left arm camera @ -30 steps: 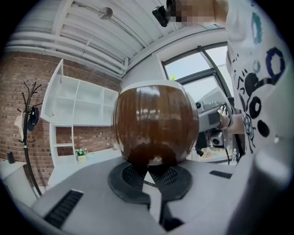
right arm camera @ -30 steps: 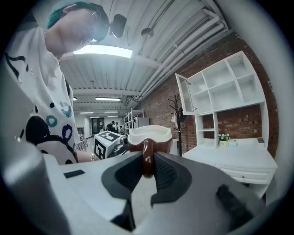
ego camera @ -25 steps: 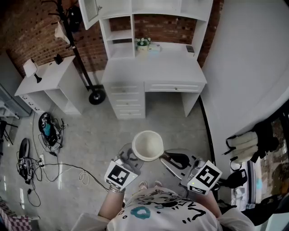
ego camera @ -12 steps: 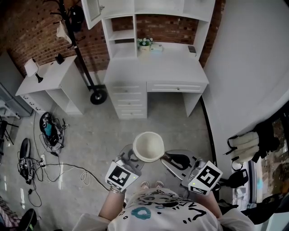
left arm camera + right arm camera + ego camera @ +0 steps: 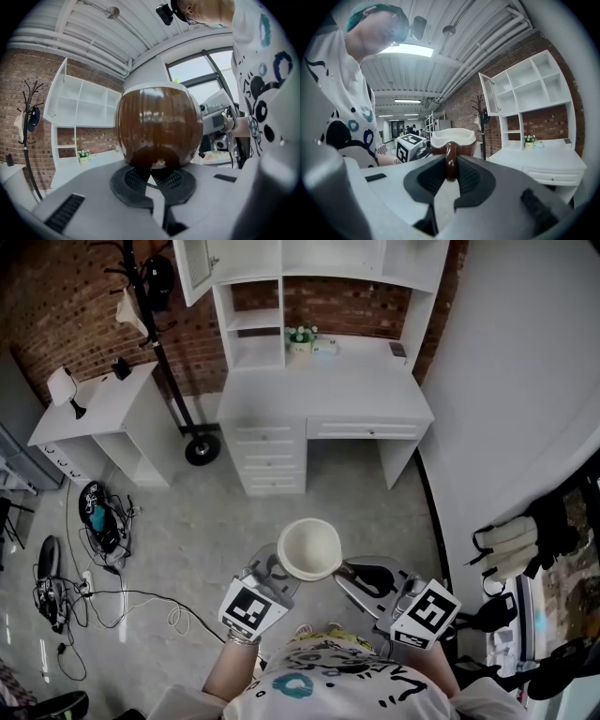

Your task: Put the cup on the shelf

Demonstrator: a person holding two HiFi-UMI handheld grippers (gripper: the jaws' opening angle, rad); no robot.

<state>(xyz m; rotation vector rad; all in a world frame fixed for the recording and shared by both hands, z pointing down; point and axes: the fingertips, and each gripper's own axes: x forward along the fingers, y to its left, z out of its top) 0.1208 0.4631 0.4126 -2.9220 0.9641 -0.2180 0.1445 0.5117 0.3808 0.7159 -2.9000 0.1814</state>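
Note:
A cup [image 5: 309,548], white inside and glossy brown outside, is held over the floor in front of the person in the head view. My left gripper [image 5: 273,571] is shut on its lower part; the left gripper view shows the brown cup [image 5: 158,126] standing right above the closed pads [image 5: 168,179]. My right gripper [image 5: 362,574] is shut on the cup's handle [image 5: 450,161], which sits between its pads. The white desk [image 5: 323,385] with its shelf unit [image 5: 255,319] stands farther ahead against the brick wall.
A small plant pot [image 5: 300,338] and a few small items sit at the back of the desk. A black coat rack [image 5: 155,306] and a white side table [image 5: 89,418] stand to the left. Cables [image 5: 98,521] lie on the floor. A white wall runs along the right.
The desk and floor have shifted slightly lower in the head view. The cup and both grippers keep the same hold and place.

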